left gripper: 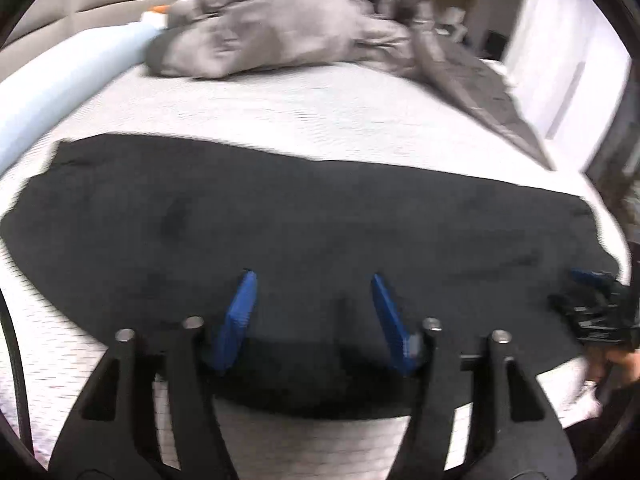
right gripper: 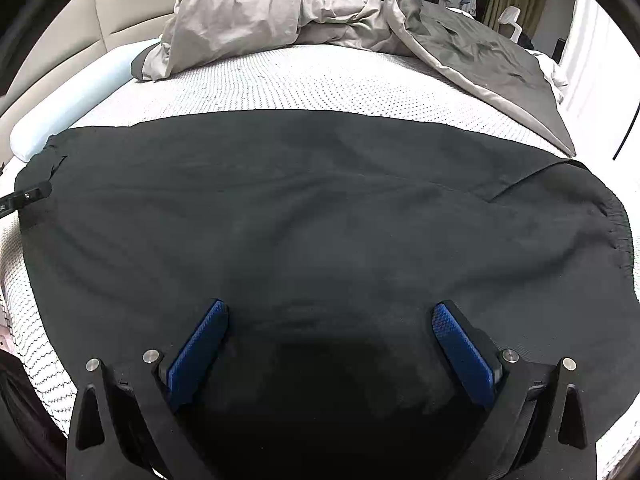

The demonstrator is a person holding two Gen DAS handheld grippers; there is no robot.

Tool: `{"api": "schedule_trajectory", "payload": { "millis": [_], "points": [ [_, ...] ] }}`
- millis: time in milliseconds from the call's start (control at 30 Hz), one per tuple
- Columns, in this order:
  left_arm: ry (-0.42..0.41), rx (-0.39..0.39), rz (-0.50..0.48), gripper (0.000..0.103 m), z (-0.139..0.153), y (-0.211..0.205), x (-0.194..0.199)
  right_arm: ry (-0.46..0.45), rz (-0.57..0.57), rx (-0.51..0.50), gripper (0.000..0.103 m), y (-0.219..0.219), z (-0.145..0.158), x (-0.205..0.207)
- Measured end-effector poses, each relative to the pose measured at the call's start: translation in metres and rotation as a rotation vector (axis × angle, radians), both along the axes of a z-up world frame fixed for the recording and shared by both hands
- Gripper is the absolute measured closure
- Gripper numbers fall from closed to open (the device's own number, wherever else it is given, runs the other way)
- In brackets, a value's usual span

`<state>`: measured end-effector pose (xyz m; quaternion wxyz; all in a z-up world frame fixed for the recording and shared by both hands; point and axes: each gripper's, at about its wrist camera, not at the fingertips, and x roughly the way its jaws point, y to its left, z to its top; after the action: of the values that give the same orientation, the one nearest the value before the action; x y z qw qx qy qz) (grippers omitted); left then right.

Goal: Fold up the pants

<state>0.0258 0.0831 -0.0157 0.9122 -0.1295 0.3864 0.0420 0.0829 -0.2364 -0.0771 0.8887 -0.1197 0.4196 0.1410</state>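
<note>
At 9 o'clock in the left wrist view a pale blue bolster lies along the edge of the bed, whose white textured cover shows around the cloth. At 12 o'clock a crumpled grey duvet is heaped on the far side of the bed, with one flap trailing down toward 2 o'clock. The black pants lie spread flat across the near half of the bed, running from 9 o'clock to 3 o'clock. The left gripper sits at 6 o'clock just over the near edge of the pants, its jaws spread wide with nothing between them. At 3 o'clock the right gripper shows blurred at the pants' end near the bed edge.

In the right wrist view the bolster sits at 10 o'clock and the duvet at 12 o'clock, both on the bed and apart from the pants. The pants fill the middle of the view, with the gathered waistband at 3 o'clock and a hem at 9 o'clock. The right gripper is at 6 o'clock over the dark cloth, jaws wide apart and holding nothing.
</note>
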Motion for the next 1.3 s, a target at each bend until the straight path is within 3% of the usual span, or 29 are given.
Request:
{"api": "schedule_trajectory", "payload": {
  "millis": [33,100,167,233,367,433,467,500,600,667,800,867,933,967,1100,1167,1200,1233,1300],
  "points": [
    [0.015,0.0,-0.043,0.023,0.001,-0.016,0.01,-0.002,-0.003,-0.002,0.001,0.001,0.0,0.0],
    [0.072,0.018,-0.123,0.022,-0.002,-0.041,0.034,-0.004,-0.004,-0.007,0.001,0.003,-0.001,-0.001],
    [0.148,0.036,-0.13,0.022,-0.012,-0.05,0.059,-0.006,-0.003,-0.008,0.001,0.003,-0.002,-0.002],
    [0.221,0.067,-0.075,0.023,-0.021,-0.046,0.076,-0.008,-0.001,-0.005,0.001,0.002,-0.002,-0.002],
    [0.203,0.165,0.105,0.023,-0.015,-0.013,0.066,-0.012,0.01,-0.003,0.001,0.0,-0.002,-0.002],
    [0.203,0.218,0.255,0.023,-0.013,0.01,0.053,-0.009,0.008,-0.009,0.001,0.0,-0.001,-0.004],
    [0.192,0.214,0.308,0.023,-0.011,0.019,0.047,-0.008,0.006,-0.013,0.001,0.001,-0.001,-0.003],
    [0.156,0.149,0.309,0.023,-0.008,0.025,0.036,-0.007,0.005,-0.017,0.001,0.001,-0.001,-0.003],
    [0.035,-0.054,0.236,0.023,0.005,0.019,0.007,-0.008,0.001,-0.026,0.0,0.002,0.0,-0.005],
    [-0.007,-0.093,0.142,0.02,0.009,-0.002,0.0,-0.019,0.003,-0.024,0.0,0.003,0.002,-0.006],
    [0.034,-0.044,-0.131,0.018,-0.001,-0.086,-0.001,-0.025,0.075,0.026,0.0,0.011,0.01,-0.018],
    [0.073,0.036,-0.249,0.018,-0.012,-0.122,-0.002,-0.021,0.132,0.026,0.0,0.016,0.011,-0.029],
    [0.088,0.111,-0.264,0.016,-0.019,-0.141,-0.005,-0.033,0.163,-0.009,0.0,0.008,0.012,-0.044],
    [0.096,0.107,-0.264,0.016,-0.021,-0.141,-0.005,-0.039,0.159,-0.014,0.0,-0.002,0.012,-0.049],
    [0.099,0.043,-0.253,0.016,-0.023,-0.128,-0.008,-0.054,-0.028,-0.06,0.0,-0.086,0.011,-0.051],
    [0.096,0.036,-0.259,0.016,-0.023,-0.121,-0.006,-0.078,-0.26,-0.113,0.0,-0.15,0.008,-0.04],
    [0.093,0.042,-0.257,0.016,-0.022,-0.12,-0.008,-0.082,-0.354,-0.092,0.001,-0.175,0.008,-0.038],
    [0.094,0.051,-0.253,0.016,-0.023,-0.12,-0.005,-0.076,-0.427,-0.008,0.0,-0.201,0.009,-0.036],
    [0.088,0.073,-0.243,0.016,-0.026,-0.104,0.002,-0.031,-0.473,0.059,0.0,-0.22,0.007,-0.036]
  ]
}}
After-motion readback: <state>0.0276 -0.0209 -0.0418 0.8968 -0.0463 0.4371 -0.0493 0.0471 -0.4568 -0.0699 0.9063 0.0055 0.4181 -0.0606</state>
